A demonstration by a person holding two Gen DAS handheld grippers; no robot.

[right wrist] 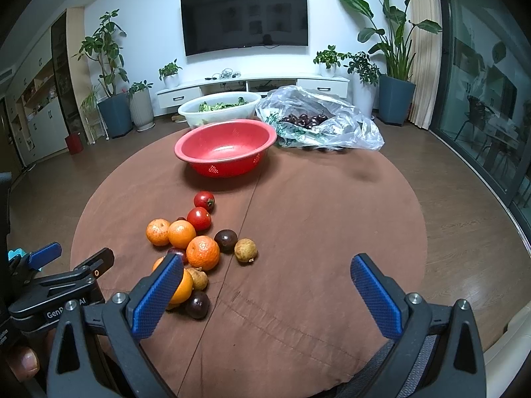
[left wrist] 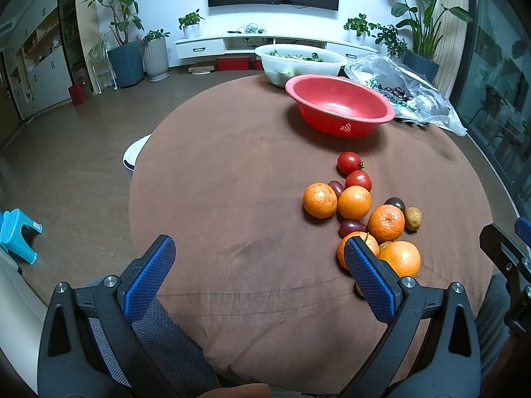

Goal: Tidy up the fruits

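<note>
A pile of fruit lies on the brown tablecloth (left wrist: 232,199): several oranges (left wrist: 320,200) (right wrist: 203,252), two red tomatoes (left wrist: 349,162) (right wrist: 203,199), dark plums (right wrist: 225,240) and small tan fruits (right wrist: 245,249). Beyond the pile stands an empty red colander bowl (left wrist: 338,104) (right wrist: 225,147). My left gripper (left wrist: 260,252) is open near the table's front edge, left of the pile, its right finger overlapping the nearest oranges. My right gripper (right wrist: 265,272) is open with nothing between its fingers, just right of the pile. The left gripper (right wrist: 71,258) also shows at the right wrist view's left edge.
A white basin of greens (left wrist: 298,61) (right wrist: 219,107) and a clear plastic bag of dark fruit (left wrist: 405,93) (right wrist: 318,119) sit at the table's far side. A white stool (left wrist: 134,152) stands left of the table, a blue stool (left wrist: 18,235) on the floor.
</note>
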